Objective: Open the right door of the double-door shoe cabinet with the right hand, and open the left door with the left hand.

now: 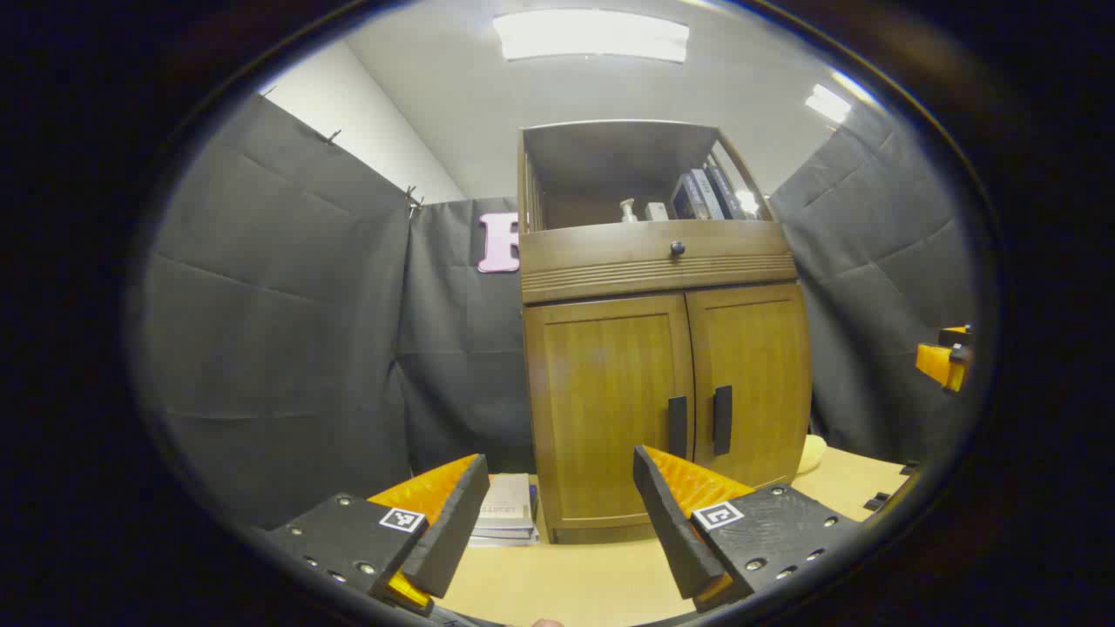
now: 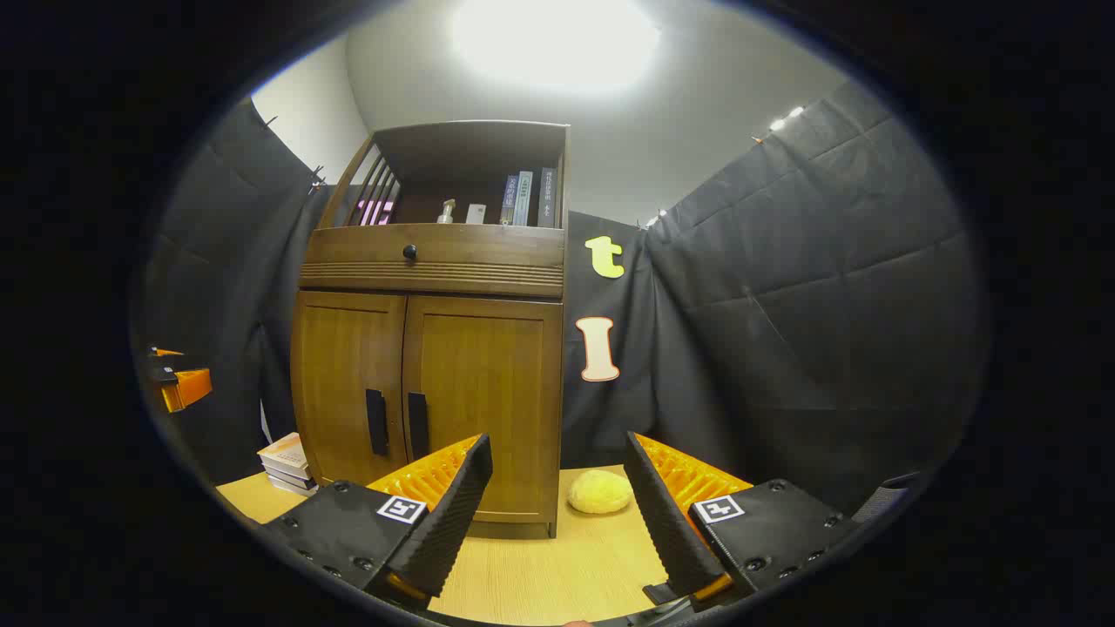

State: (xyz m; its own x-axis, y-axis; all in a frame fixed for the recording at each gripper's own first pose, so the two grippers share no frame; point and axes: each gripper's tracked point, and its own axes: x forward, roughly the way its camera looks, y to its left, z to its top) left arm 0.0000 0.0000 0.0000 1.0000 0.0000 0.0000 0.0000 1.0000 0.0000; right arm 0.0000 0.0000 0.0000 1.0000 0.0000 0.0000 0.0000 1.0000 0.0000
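a: where's the cabinet (image 1: 662, 348)?

b: upright on the table (image 1: 592, 583), dead ahead at 12 o'clock. both doors are closed, left door (image 1: 610, 405) and right door (image 1: 751, 383), with the two handles (image 1: 678, 427) side by side at the seam.

a: and the grippers?

b: left gripper (image 1: 557, 514) has its jaws apart, short of the cabinet. right gripper (image 2: 557, 505) too, jaws apart, holding nothing.

a: anything around it?

b: books (image 1: 507, 515) at the cabinet's 9 o'clock, a yellow lump (image 2: 599, 491) at its 3 o'clock.

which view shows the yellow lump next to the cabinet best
The right gripper view: the whole yellow lump lies on the table right of the cabinet, unobstructed. The left gripper view catches just its edge behind the cabinet's corner.
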